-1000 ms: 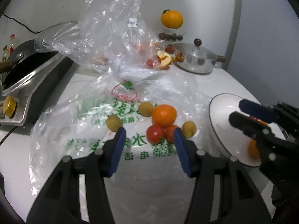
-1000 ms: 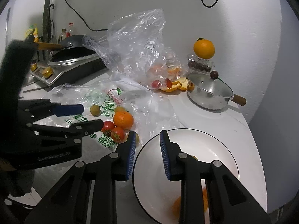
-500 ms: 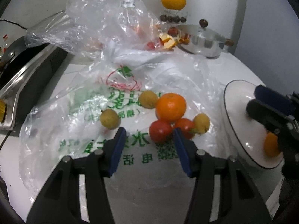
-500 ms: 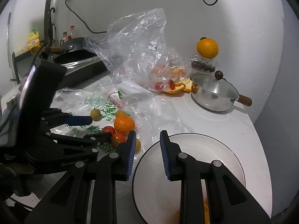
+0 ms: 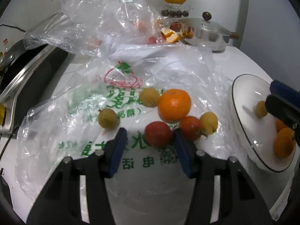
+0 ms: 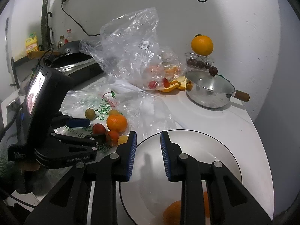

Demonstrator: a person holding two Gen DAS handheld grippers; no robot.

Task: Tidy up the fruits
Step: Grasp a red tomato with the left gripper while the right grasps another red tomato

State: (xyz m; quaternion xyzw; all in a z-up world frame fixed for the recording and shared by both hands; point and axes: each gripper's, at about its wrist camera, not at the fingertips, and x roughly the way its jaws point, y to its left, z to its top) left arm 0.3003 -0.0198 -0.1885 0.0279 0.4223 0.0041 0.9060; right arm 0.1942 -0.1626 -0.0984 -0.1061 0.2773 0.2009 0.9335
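On a printed plastic bag [image 5: 90,97] lie a mandarin [image 5: 174,104], two red tomatoes [image 5: 158,134] [image 5: 190,127] and three small yellow-green fruits [image 5: 107,118]. My left gripper [image 5: 150,133] points down at the cluster. Its jaws are closing, with the nearer tomato between the fingertips close to the right finger; the left pad stands off it. My right gripper [image 6: 147,135] hovers shut and empty over the white plate [image 6: 225,150]. The plate holds mandarins [image 5: 284,142] and one small yellow fruit [image 5: 261,108].
A lidded steel pot [image 6: 210,91] stands at the back right. Behind it an orange [image 6: 202,45] sits on a clear box of dark fruits. A crumpled clear bag [image 6: 131,56] with peels lies mid-back, a stove with a pan [image 6: 75,60] at the left.
My left gripper has come forward and down onto the fruit cluster, and its jaws have narrowed around the nearer red tomato. The right gripper has stayed over the plate.
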